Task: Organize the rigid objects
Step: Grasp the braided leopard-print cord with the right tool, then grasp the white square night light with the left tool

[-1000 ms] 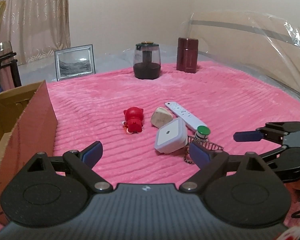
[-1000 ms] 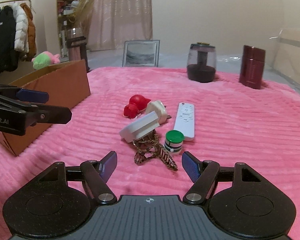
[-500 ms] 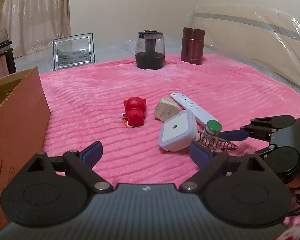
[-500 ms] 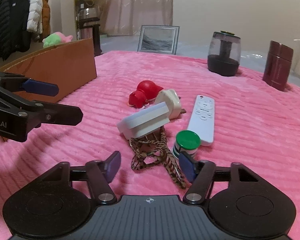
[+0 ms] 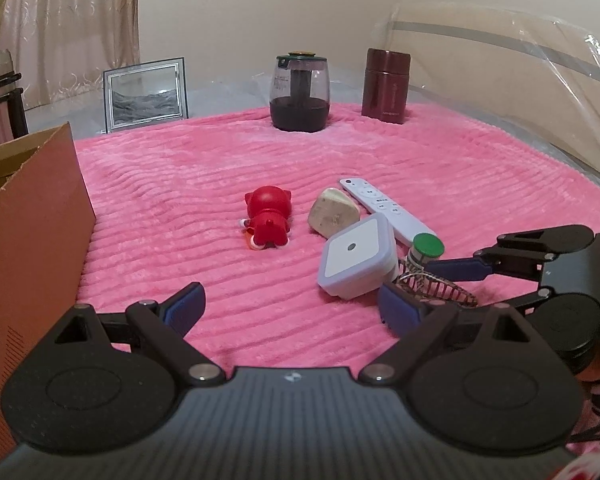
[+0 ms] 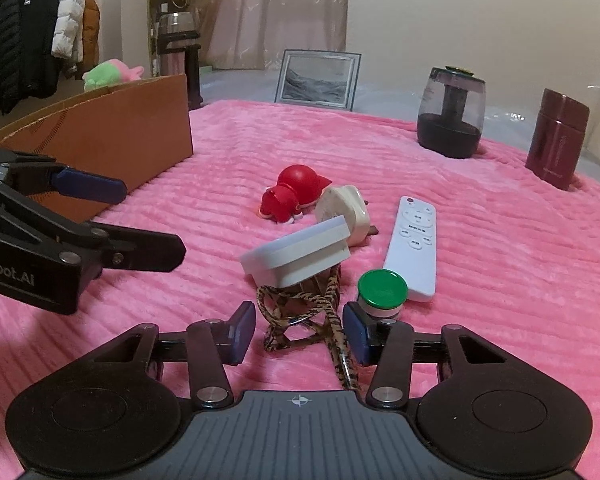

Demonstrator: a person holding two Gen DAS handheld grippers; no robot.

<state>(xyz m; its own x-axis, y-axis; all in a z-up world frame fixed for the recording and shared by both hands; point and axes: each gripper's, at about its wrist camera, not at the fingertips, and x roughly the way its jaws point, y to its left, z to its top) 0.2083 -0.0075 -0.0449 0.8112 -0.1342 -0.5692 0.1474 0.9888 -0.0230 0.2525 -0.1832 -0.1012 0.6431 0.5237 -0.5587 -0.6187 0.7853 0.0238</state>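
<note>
As the right gripper closes around the leopard-print hair clip — pads not yet touching.
Left gripper wide, empty; the green-capped bottle beside the pad could tip.

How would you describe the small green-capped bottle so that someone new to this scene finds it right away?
Start at the pink blanket and go to the cluster of small things in its middle. At the near end of the white remote, beside the tiger-striped hair clip, stands a short bottle. It is the only thing there with a round bright green cap.
</note>
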